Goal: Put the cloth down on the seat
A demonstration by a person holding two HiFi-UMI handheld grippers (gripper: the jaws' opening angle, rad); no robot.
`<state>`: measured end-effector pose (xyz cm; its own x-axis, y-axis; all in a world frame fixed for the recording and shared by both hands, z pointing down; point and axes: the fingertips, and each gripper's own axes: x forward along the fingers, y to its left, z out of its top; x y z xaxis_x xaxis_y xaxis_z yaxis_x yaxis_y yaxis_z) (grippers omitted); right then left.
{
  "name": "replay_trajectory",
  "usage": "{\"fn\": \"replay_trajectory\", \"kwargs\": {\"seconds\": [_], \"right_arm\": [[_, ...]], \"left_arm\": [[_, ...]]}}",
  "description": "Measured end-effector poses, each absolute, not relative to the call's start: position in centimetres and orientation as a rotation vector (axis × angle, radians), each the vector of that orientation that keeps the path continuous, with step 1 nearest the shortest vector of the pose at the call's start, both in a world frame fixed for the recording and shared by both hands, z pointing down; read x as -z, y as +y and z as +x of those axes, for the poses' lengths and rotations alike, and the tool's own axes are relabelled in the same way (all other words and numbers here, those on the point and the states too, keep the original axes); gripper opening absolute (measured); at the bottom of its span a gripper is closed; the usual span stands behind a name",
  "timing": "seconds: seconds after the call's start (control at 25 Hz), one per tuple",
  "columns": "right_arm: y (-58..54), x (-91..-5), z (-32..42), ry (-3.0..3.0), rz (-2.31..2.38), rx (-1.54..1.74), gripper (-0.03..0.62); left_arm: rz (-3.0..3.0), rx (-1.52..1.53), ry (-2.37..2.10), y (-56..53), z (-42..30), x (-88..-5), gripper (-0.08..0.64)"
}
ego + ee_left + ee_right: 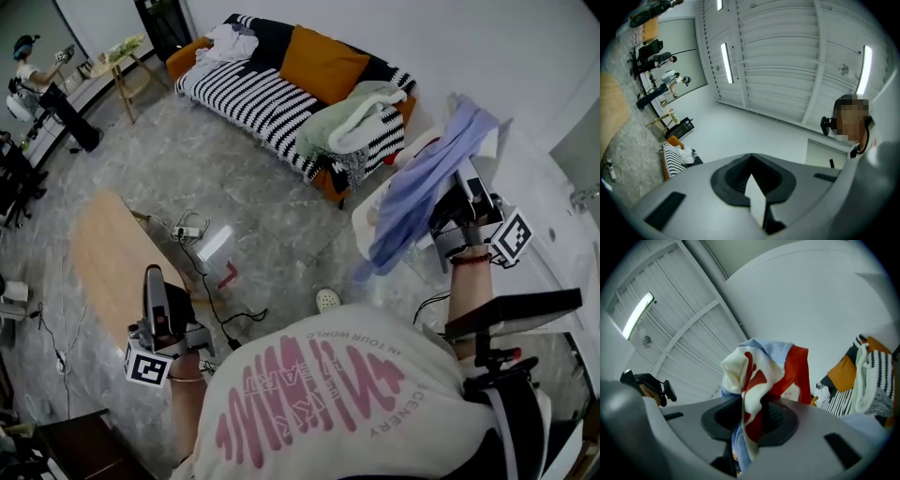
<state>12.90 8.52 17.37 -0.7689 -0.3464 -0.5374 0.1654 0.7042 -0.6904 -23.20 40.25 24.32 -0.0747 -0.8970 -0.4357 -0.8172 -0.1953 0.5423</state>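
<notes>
1. Striped sofa (pixel 258 98), upper centre of the head view. A pale green garment (pixel 352 117) is heaped on its right end and a white garment (pixel 225 42) on its left.
2. Oval wooden surface (pixel 108 253), left of frame.
3. Blue cloth (pixel 417 192), right of frame, hanging in the air well apart from the sofa.
4. Right claw (pixel 749 425), clamped on the cloth's bunched top.
5. Left claw (pixel 756 199), lower left in the head view, jaws drawn together with nothing between them.

Step, as judged: carrying, with the cloth not yet set down. The next move calls for bringing the right claw over the open striped stretch of seat, lowering until the cloth rests, then letting go.
</notes>
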Motion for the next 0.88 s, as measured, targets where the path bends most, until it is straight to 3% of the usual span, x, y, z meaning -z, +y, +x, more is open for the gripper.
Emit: {"fn": "replay_trajectory", "kwargs": {"seconds": [0.4,0.64,0.88], "right_arm": [[-3.2,-15.5,9.1,2.262,-0.089,0.946,0.086],[-8.0,-14.4,7.8,2.249,-0.042,0.911,0.086],[-8.4,-12.7,6.9,2.199,0.037,0.88,0.086]], "left_arm": [[1.917,1.177,-2.047,31.7,-27.5,-25.6,0.009],[1.918,0.705,-2.324,27.1,-28.0,-26.6,0.009],[1.892,0.693,-2.279,24.7,-28.7,-27.4,0.009]]}}
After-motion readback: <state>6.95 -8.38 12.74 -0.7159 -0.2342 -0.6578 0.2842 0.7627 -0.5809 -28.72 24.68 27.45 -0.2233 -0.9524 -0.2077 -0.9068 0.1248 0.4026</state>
